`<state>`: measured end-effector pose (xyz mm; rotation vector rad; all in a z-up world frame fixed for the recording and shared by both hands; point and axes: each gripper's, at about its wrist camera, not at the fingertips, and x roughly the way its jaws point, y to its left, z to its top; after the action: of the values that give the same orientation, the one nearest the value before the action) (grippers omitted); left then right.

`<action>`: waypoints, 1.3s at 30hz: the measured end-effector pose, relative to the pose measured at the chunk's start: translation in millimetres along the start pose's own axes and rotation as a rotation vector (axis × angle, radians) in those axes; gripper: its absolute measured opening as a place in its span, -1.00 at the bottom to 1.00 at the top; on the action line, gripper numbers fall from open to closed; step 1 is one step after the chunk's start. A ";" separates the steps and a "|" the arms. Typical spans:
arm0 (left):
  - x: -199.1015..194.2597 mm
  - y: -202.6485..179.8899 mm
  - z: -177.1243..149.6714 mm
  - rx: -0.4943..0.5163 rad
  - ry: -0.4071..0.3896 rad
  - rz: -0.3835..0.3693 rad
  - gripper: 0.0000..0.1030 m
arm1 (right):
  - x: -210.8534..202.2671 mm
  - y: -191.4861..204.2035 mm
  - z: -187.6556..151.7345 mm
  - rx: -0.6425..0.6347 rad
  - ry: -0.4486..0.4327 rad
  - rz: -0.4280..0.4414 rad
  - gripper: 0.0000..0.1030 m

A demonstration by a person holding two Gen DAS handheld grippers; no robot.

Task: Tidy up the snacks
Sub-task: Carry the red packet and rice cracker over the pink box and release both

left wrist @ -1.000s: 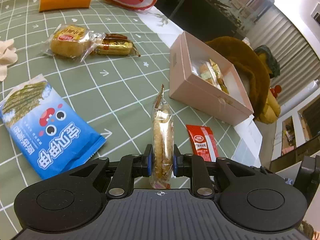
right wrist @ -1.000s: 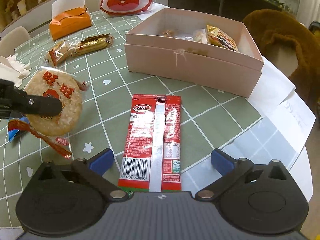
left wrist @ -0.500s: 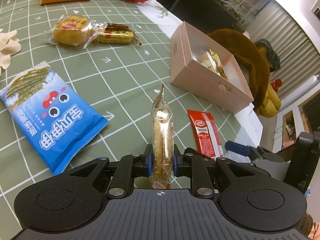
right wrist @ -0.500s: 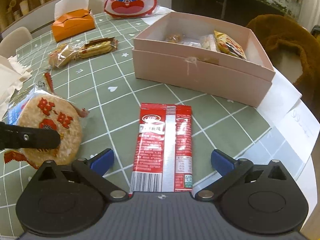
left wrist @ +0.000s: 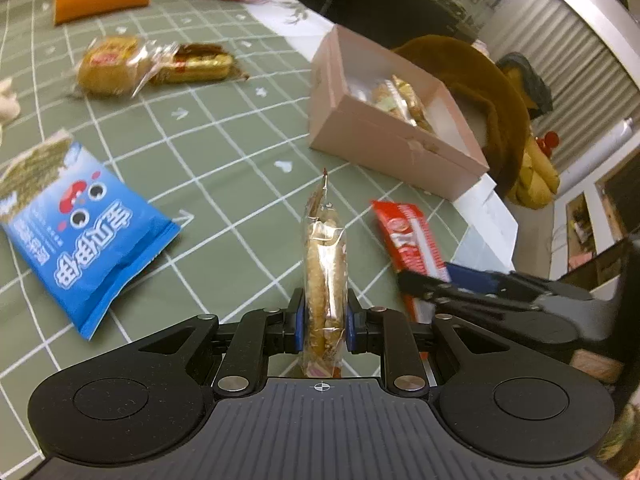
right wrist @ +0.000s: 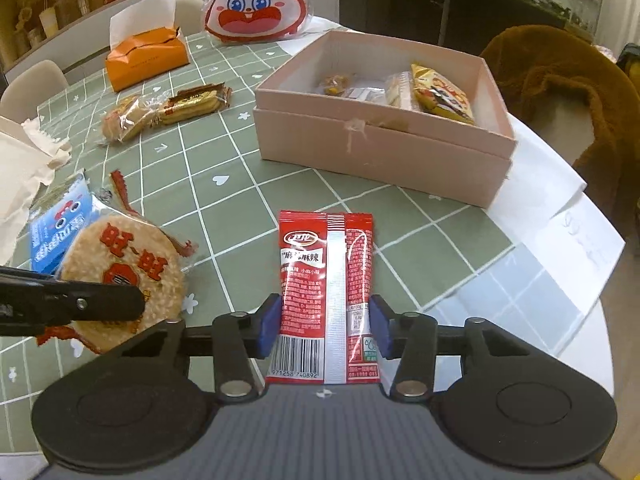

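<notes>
The box [right wrist: 384,152] holds a few snacks; the left gripper [left wrist: 323,322] pinches a cracker [left wrist: 324,276], the right gripper [right wrist: 323,326] closes around a red packet [right wrist: 326,280], and three packs wait.

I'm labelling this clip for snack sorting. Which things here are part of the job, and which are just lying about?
Part of the job:
- rice cracker, clamped in the left gripper
- red snack packet, between the right gripper's fingers
- pink box
- blue snack bag
- wrapped cake
- gold wafer pack

Lying about:
- orange tissue box
- rabbit bag
- brown plush
</notes>
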<state>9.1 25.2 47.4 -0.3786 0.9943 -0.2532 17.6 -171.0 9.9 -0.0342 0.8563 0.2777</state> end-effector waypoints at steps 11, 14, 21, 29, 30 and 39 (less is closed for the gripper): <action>-51.6 -79.7 110.7 0.241 -0.242 -0.039 -0.56 | -141.7 -51.2 114.4 0.035 -0.385 -0.010 -0.11; -49.9 -90.2 139.0 0.244 -0.258 -0.093 -0.55 | -156.6 -61.8 149.3 0.037 -0.426 -0.017 -0.11; 24.0 -71.6 217.8 0.039 -0.133 -0.315 -0.48 | -118.6 -83.7 212.7 0.080 -0.373 -0.064 -0.11; 68.5 16.9 221.3 -0.054 -0.122 -0.171 -0.47 | 19.1 -97.9 224.1 0.167 -0.057 -0.015 0.11; 57.3 31.7 223.2 -0.052 -0.158 -0.131 -0.47 | 31.2 -97.7 221.8 0.169 -0.030 -0.016 0.15; -13.7 150.9 202.4 -0.293 -0.333 0.298 -0.47 | 64.0 -45.8 234.7 0.103 -0.014 0.090 0.35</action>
<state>179.5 206.3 93.0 -0.5136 0.7452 0.2231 242.8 -167.5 112.3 0.1021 0.8584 0.3179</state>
